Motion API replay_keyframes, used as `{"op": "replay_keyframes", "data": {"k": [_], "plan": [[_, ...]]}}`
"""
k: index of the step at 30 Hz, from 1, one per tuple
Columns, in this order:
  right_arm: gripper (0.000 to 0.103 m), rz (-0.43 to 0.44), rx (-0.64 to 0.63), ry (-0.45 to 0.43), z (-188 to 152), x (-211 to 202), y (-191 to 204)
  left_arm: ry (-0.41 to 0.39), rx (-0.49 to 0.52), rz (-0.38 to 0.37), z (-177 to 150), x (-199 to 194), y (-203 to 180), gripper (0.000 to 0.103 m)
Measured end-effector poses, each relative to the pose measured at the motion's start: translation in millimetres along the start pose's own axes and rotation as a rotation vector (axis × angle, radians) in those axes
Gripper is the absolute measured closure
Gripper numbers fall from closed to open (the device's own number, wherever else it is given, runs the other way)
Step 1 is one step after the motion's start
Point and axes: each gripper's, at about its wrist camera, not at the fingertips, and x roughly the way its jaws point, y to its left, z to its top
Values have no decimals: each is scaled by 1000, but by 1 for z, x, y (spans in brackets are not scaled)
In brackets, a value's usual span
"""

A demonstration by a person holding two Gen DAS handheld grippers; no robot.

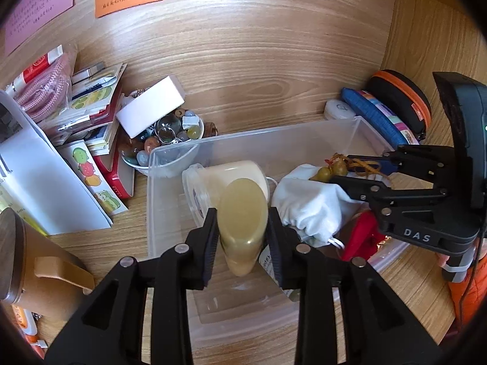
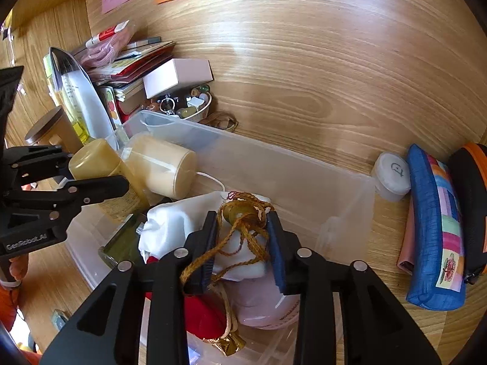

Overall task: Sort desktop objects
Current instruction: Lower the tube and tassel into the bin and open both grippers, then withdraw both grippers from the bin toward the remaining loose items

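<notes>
Two pairs of black tongs poised over a clear plastic bin (image 1: pixel 170 164) on a wood-grain table (image 1: pixel 274 70), both apparently mid-deposit.

Left tongs (image 1: pixel 243 228) clenched on a yellowish translucent bottle (image 1: pixel 243 213), smooth, oval in section, held upright just above the bin floor, probably for lowering beside a cream cylindrical jar (image 1: pixel 231 176) lying on its side.

Right tongs (image 2: pixel 242 237) clenched on a small olive-brown gourd charm (image 2: pixel 243 211) trailing braided golden cord, directly over a soft white drawstring pouch (image 2: pixel 173 225) inside the bin. Red fabric and a pale pink rounded item underneath.

Outside the bin: bowl of glossy beads (image 1: pixel 164 140), leaning booklets, blue patchwork pencil case (image 2: pixel 435 228).
</notes>
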Motion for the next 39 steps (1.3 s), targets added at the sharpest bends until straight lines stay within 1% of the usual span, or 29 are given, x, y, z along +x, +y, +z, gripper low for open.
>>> {"op": "replay_keyframes", "data": {"k": [1,3,4,5,6,8,10,11,12,19,20,21,23,25,26,29,34,39], "plan": [[72,-3,1,2,0,0,1,-1,0,-2,-1,-2,-1,70],[62,-30,3,1,0,-2,2,-7,0,1,-1,-6,-2,57],[43,-52,11,0,0,-4,1,-14,1,8,-2,-9,-3,54],[29,-68,21,-11,0,-7,0,-18,5,13,-2,-13,-4,52],[27,-77,28,-25,-1,-10,-1,-21,6,17,-3,-15,-5,52],[27,-68,38,-25,-2,-15,-3,-27,10,13,-4,-22,-6,51],[27,-69,51,-22,-4,-21,-4,-37,11,24,-6,-30,-8,46],[27,-71,55,-20,-5,-23,-4,-41,11,25,-7,-33,-8,41],[27,-71,58,-21,-7,-27,-4,-48,12,27,-8,-37,-10,39],[27,-82,54,-57,-17,-60,6,-82,34,52,-19,-64,-22,37],[27,-86,51,-61,-18,-65,8,-86,35,58,-20,-67,-24,35],[27,-91,47,-65,-20,-70,10,-92,34,65,-22,-70,-25,27],[24,-101,41,-75,-23,-79,14,-116,34,86,-25,-78,-26,19],[20,-110,36,-86,-27,-88,18,-133,38,110,-29,-86,-29,18],[20,-114,32,-92,-29,-93,21,-137,39,118,-30,-89,-29,18],[20,-129,20,-107,-34,-104,27,-145,34,128,-34,-96,-31,14],[20,-135,25,-127,-43,-118,34,-169,31,156,-43,-112,-34,12],[20,-109,52,-160,-58,-135,39,-185,31,159,-60,-124,-34,11]]}}
